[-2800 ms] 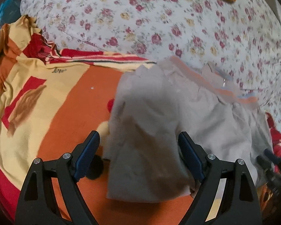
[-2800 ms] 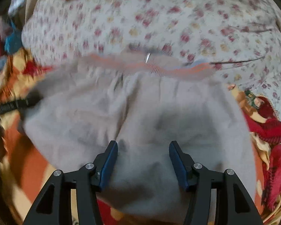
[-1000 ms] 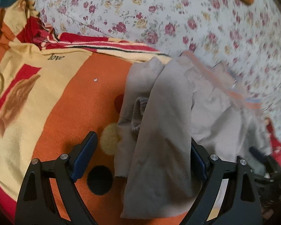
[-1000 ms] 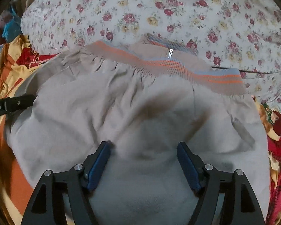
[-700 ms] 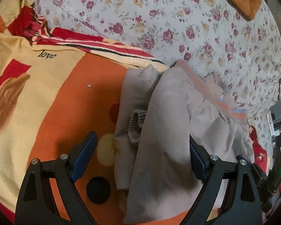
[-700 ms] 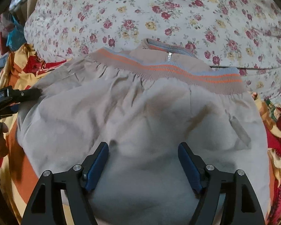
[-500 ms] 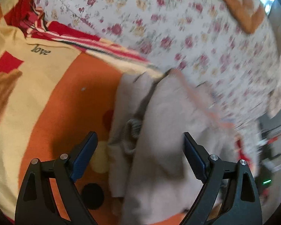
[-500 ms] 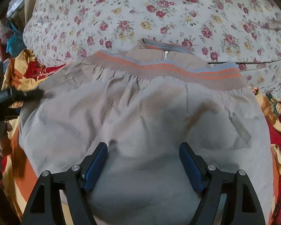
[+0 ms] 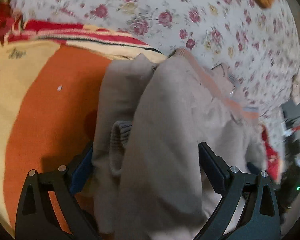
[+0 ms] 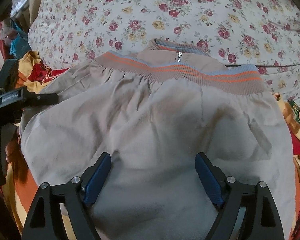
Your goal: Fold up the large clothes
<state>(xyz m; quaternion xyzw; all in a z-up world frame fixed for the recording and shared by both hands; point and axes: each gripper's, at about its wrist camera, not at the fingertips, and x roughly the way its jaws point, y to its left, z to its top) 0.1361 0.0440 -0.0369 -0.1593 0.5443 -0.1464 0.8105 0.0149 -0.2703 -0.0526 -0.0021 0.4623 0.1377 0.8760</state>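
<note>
The beige jacket [image 10: 160, 132] lies folded on the orange blanket [image 9: 50, 104], its striped hem (orange and blue) toward the floral quilt [image 10: 170, 10]. The left gripper [image 9: 146, 160] spreads wide around a bunched sleeve edge; the right gripper [image 10: 153, 172] gapes wide over the cloth.

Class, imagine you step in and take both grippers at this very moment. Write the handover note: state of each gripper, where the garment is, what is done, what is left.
Left gripper: open, jaws astride the beige jacket's left edge, where a sleeve with its ribbed cuff lies folded in.
Right gripper: open, above the jacket's middle, holding nothing.
Jacket: lying partly on the orange blanket, with the striped hem band toward the floral quilt.
Done: at least one side appears tucked in.
Left: probably the remaining folds and smoothing.
</note>
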